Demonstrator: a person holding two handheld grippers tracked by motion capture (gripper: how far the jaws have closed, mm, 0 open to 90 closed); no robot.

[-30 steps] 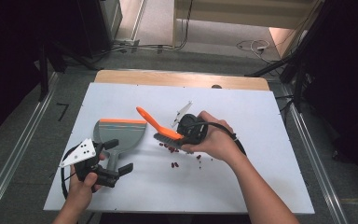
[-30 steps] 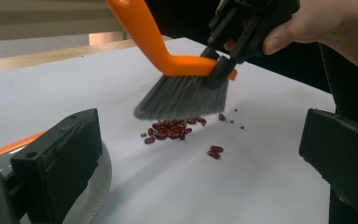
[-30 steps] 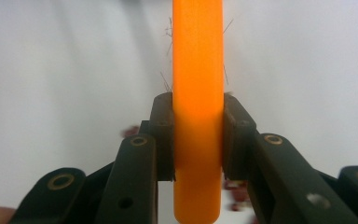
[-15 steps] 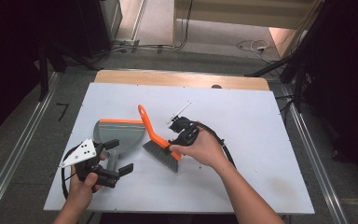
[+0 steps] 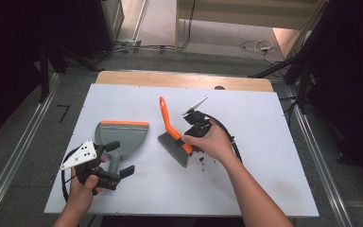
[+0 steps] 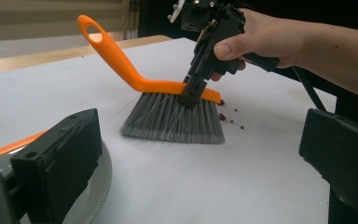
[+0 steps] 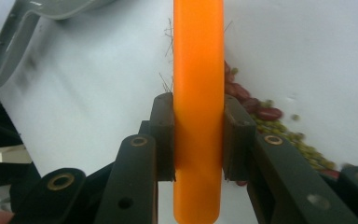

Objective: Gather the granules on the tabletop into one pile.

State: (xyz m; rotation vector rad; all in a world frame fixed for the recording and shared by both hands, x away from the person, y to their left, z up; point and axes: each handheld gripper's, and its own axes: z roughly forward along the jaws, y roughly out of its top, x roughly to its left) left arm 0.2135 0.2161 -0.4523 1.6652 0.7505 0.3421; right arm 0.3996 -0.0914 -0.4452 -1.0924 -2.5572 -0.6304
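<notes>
The right gripper clamps the orange back of a hand brush with an orange plastic handle and grey bristles near the middle of the white table, bristle tips on the surface. Small red and green beans lie scattered just right of the bristles. To the left, the left gripper has its jaws closed on the handle of a grey plastic dustpan with an orange lip, which lies flat on the table

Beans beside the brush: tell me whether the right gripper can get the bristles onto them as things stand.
Probably yes. The right gripper is clamped on the brush, whose bristles rest on the table right next to the beans, with nothing between them.
</notes>
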